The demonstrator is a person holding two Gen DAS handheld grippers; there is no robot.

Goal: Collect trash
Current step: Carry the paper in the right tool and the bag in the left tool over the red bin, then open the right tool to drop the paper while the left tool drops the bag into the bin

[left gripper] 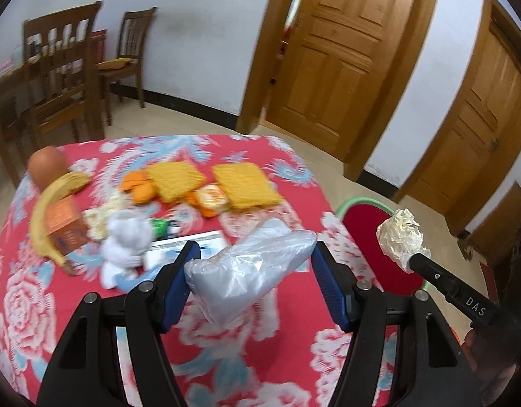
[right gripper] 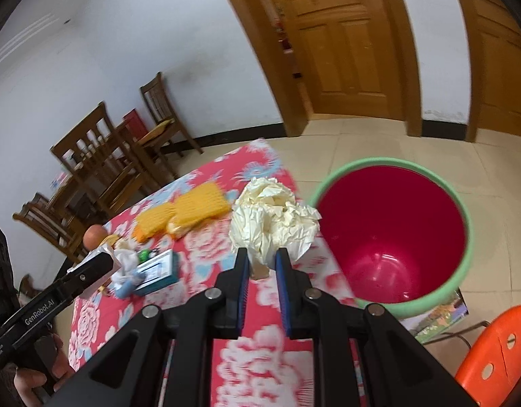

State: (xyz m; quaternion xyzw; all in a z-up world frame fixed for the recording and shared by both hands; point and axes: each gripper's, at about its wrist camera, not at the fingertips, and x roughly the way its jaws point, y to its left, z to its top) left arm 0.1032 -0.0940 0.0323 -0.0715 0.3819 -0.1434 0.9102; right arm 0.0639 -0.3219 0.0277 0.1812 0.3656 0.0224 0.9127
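Note:
My left gripper [left gripper: 255,254] has its jaws wide apart around a crumpled clear plastic bag [left gripper: 246,271], which hangs above the table; the right pad does not touch it, and the left pad's contact is unclear. My right gripper [right gripper: 263,259] is shut on a crumpled cream paper ball [right gripper: 274,220], held over the table's right edge beside the bin; the ball also shows in the left wrist view [left gripper: 401,235]. A red bin with a green rim [right gripper: 389,234] stands on the floor right of the table; its inside looks empty.
The table has a red floral cloth [left gripper: 40,305]. On it lie a banana [left gripper: 48,210], an orange box [left gripper: 65,227], a white tissue wad [left gripper: 124,244], yellow snack packs [left gripper: 243,186], a booklet [right gripper: 158,269] and an egg-like brown ball [left gripper: 46,166]. Wooden chairs stand behind; an orange stool [right gripper: 497,349] is near right.

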